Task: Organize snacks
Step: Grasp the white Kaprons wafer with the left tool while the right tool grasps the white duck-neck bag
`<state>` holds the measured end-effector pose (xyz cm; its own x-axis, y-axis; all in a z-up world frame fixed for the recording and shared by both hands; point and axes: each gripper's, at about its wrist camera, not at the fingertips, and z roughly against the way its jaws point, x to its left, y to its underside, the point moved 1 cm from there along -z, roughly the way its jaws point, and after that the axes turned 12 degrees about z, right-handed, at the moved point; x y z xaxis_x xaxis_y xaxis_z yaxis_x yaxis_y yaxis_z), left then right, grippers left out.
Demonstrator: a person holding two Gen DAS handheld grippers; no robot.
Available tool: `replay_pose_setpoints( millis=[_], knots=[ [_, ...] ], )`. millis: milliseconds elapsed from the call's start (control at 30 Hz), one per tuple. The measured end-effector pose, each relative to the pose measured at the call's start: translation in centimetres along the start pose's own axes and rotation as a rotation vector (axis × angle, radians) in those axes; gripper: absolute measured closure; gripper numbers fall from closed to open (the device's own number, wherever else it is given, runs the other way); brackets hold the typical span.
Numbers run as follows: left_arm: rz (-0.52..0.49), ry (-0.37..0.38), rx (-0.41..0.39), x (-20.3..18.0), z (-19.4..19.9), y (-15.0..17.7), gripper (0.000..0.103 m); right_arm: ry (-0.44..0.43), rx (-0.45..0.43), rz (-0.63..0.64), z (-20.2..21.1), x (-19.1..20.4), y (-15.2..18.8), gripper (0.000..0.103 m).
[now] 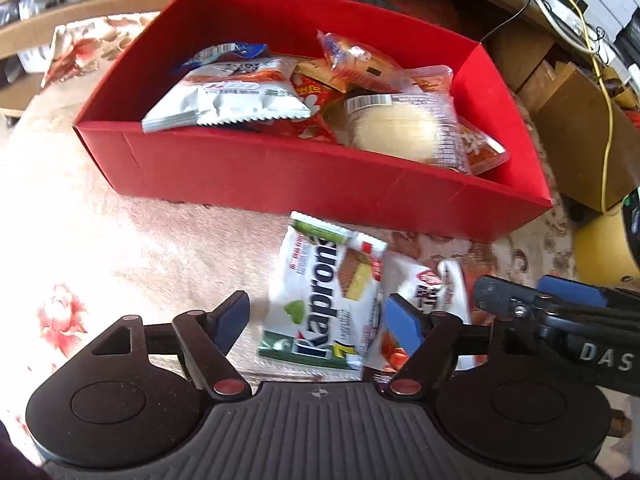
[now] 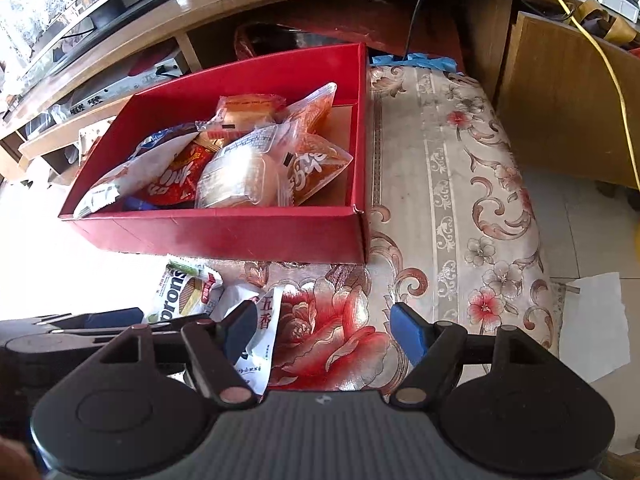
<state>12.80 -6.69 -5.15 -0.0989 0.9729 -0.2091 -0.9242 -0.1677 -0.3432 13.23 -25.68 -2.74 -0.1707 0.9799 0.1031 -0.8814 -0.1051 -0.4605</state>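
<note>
While my left gripper (image 1: 318,320) hangs with its jaws spread wide over the flowered cloth (image 1: 132,248), the white and green Kaprons wafer packet (image 1: 324,300) lies flat between its blue pads (image 1: 404,326), and neither pad touches the wrapper as far as I can tell. The packet sits just in front of the near wall of the red box (image 1: 304,176), outside it. A second white packet with red print (image 1: 432,292) lies partly under the wafer packet's right edge, also in front of the box. My right gripper (image 1: 540,300) shows at the right side, beside that second packet. Inside the box a white and silver pouch (image 1: 228,96) leans toward the left wall, a round pale cake in clear wrap (image 1: 400,128) lies toward the right wall, and orange packets crowd between and behind them.

From the right wrist, my right gripper (image 2: 324,332) is likewise open, with nothing between its pads, only the big red flower on the cloth (image 2: 440,184). The red box (image 2: 240,232) stands ahead and to the left. In front of its near wall lie the wafer packet (image 2: 184,292) and the second white packet (image 2: 260,332), the latter just beside my left-hand pad (image 2: 240,332). My left gripper (image 2: 100,320) enters low at the left edge, over the wafer packet.
</note>
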Motion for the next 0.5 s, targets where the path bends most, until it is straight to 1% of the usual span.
replay_pose_setpoints(
  millis=[33,67,200,267,300,333,400,500],
  knots=[
    [-0.010,-0.021,-0.014,0.0,-0.1,-0.2,0.017,0.000,0.002,-0.001,0.0,0.0,0.1,0.033],
    [-0.008,-0.042,-0.026,0.1,-0.3,-0.3,0.018,0.001,0.005,-0.002,-0.1,-0.1,0.1,0.033],
    [-0.036,-0.079,-0.041,-0.3,-0.4,-0.3,0.022,-0.015,0.010,0.001,-0.2,0.2,0.1,0.033],
    [-0.047,-0.081,-0.042,-0.8,-0.4,-0.1,0.027,-0.019,0.013,0.023,-0.5,1.1,-0.2,0.033],
    [-0.042,-0.075,-0.040,-0.6,-0.2,-0.1,0.034,-0.023,0.016,0.034,-0.6,1.5,-0.3,0.033],
    [-0.027,-0.069,-0.037,-0.4,-0.1,-0.4,0.037,-0.027,0.018,0.044,-0.7,1.9,-0.4,0.033],
    [0.017,-0.063,-0.032,0.4,0.2,-0.6,0.038,-0.031,0.023,0.063,-1.0,2.8,-0.5,0.033],
    [0.048,-0.075,-0.037,1.5,0.5,-0.7,0.038,-0.039,0.028,0.090,-1.3,4.1,-0.9,0.033]
  ],
)
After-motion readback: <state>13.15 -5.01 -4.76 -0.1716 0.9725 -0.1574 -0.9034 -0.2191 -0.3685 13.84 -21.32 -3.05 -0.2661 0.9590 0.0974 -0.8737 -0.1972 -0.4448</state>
